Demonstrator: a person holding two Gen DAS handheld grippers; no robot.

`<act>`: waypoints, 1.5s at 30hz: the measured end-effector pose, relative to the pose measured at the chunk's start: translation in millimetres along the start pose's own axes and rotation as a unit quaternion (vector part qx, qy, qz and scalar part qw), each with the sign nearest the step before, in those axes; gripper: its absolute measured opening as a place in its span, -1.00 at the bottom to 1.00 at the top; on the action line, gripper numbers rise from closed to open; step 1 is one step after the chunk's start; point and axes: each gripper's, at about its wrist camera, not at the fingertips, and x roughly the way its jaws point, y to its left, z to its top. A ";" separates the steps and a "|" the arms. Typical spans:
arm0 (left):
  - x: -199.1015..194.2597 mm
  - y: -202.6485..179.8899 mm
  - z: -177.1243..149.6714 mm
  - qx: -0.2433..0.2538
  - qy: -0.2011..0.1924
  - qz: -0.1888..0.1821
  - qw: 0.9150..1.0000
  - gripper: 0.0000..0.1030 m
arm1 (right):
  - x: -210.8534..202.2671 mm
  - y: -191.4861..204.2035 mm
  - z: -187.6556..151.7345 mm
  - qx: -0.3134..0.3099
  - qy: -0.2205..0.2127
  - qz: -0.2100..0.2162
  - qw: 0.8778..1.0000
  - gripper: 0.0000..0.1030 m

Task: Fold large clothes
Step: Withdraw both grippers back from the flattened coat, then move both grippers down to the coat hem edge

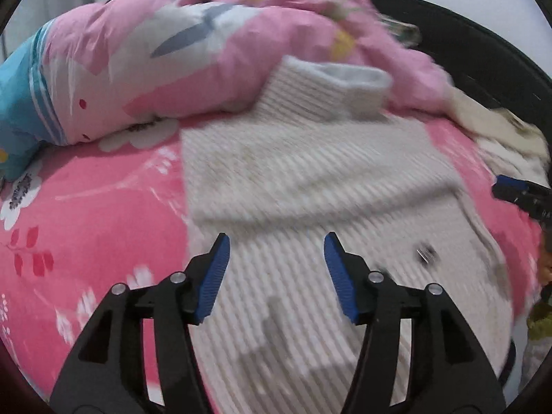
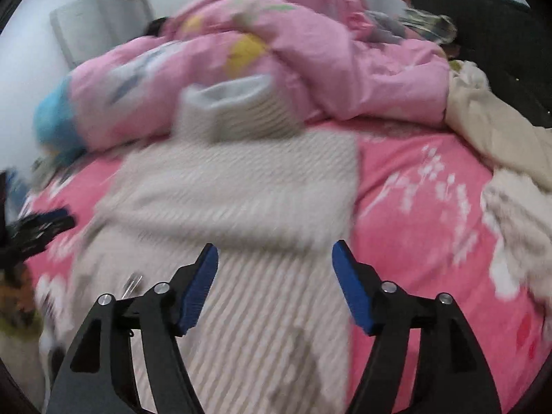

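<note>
A cream ribbed knit garment (image 1: 310,179) lies flat on the pink flowered bed sheet (image 1: 86,207), with an upper layer folded down across its middle. Its collar (image 1: 348,76) rests against the bunched quilt. My left gripper (image 1: 276,241) hovers above the garment's lower part, jaws apart and nothing between the blue pads. In the right wrist view the same garment (image 2: 241,186) spreads below my right gripper (image 2: 275,248), which is also open and empty. The right gripper's tip (image 1: 510,186) shows at the left view's right edge; the left one (image 2: 45,224) appears blurred at the right view's left edge.
A bunched pink cartoon-print quilt (image 1: 207,51) with a blue end (image 1: 17,103) fills the back of the bed. Cream clothes (image 2: 500,138) are heaped at the right. A dark headboard (image 2: 483,27) stands behind them. White furniture (image 2: 96,17) stands at the back left.
</note>
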 end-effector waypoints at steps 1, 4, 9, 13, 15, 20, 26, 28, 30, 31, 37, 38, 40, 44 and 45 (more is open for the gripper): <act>-10.8 -11.3 -19.2 0.008 0.002 -0.012 1.000 0.08 | -7.8 8.5 -19.3 -0.003 0.004 0.004 1.000 0.40; -24.9 -36.6 -64.6 0.012 0.012 -0.026 1.000 0.10 | -25.7 25.2 -69.9 -0.005 0.010 0.007 1.000 0.43; -26.5 -58.6 -127.6 0.011 0.023 0.000 1.000 0.17 | -33.6 34.8 -126.4 -0.003 0.011 -0.040 0.999 0.56; -16.3 -61.5 -158.3 0.008 0.038 0.027 0.999 0.17 | -31.4 41.6 -145.7 0.004 0.027 -0.067 0.997 0.57; -17.5 -59.9 -166.3 0.006 0.037 0.041 0.998 0.17 | -32.8 45.0 -150.6 0.001 0.024 -0.076 0.997 0.60; -21.8 -52.1 -178.1 -0.009 0.025 0.040 0.999 0.26 | -29.5 49.5 -158.1 -0.004 0.020 -0.098 0.995 0.76; -12.6 -50.6 -181.7 -0.012 0.023 0.045 0.999 0.35 | 5.4 38.9 -169.7 -0.008 0.046 -0.126 0.991 0.84; -12.9 -50.9 -181.7 -0.013 0.020 0.045 0.999 0.35 | 1.3 40.7 -167.3 -0.002 0.050 -0.130 0.990 0.84; -13.2 -50.1 -181.5 -0.014 0.019 0.042 0.999 0.35 | -9.6 42.4 -164.4 0.009 0.043 -0.129 0.991 0.84; -13.6 -49.4 -181.7 -0.016 0.018 0.039 0.999 0.35 | -15.7 43.7 -163.6 0.011 0.034 -0.126 0.991 0.84; -17.1 -47.7 -182.5 -0.018 0.009 0.036 0.999 0.35 | -0.2 35.9 -173.2 0.006 0.059 -0.145 0.988 0.84; -20.2 -47.1 -183.1 -0.019 0.002 0.037 0.999 0.35 | 1.7 34.6 -176.3 0.008 0.055 -0.143 0.988 0.84; -27.2 -45.3 -185.1 -0.014 -0.011 0.045 0.999 0.35 | -1.0 35.9 -176.3 0.006 0.049 -0.144 0.988 0.85; -47.5 -36.2 -192.5 -0.013 -0.038 0.058 0.998 0.35 | -0.4 34.8 -175.6 0.009 0.050 -0.137 0.989 0.86; -51.2 -34.6 -194.1 -0.014 -0.041 0.062 0.997 0.35 | -1.0 35.0 -175.9 0.009 0.049 -0.136 0.989 0.86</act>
